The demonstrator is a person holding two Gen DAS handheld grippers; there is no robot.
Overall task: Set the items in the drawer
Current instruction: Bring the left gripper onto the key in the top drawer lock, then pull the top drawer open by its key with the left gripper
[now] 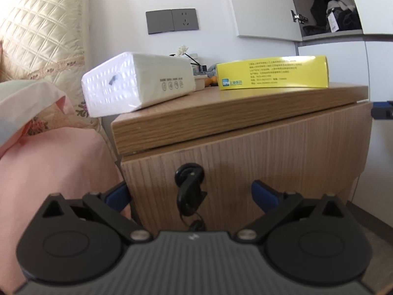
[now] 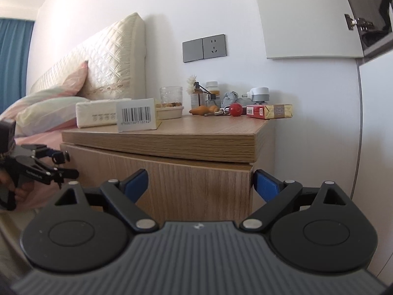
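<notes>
A wooden nightstand's drawer front [image 1: 245,167] is closed, with a black key [image 1: 189,186] hanging in its lock. My left gripper [image 1: 190,194] is open, its blue fingertips [image 1: 264,194] on either side of the key, close to the drawer front. On the top sit a white tissue pack [image 1: 132,83] and a yellow box [image 1: 272,72]. My right gripper [image 2: 200,184] is open and empty, in front of the drawer's right corner [image 2: 250,172]. In the right wrist view the left gripper [image 2: 52,164] shows at the lock, and the yellow box [image 2: 137,118] and tissue pack [image 2: 95,116] sit on top.
The nightstand top [image 2: 208,127] also holds a glass jar [image 2: 171,97], bottles [image 2: 199,97], a red ball with keys [image 2: 235,110], a red-and-gold cigarette pack [image 2: 269,111] and a white plug [image 2: 258,94]. A bed with pink sheet [image 1: 49,172] lies left. A wardrobe door [image 2: 307,17] stands right.
</notes>
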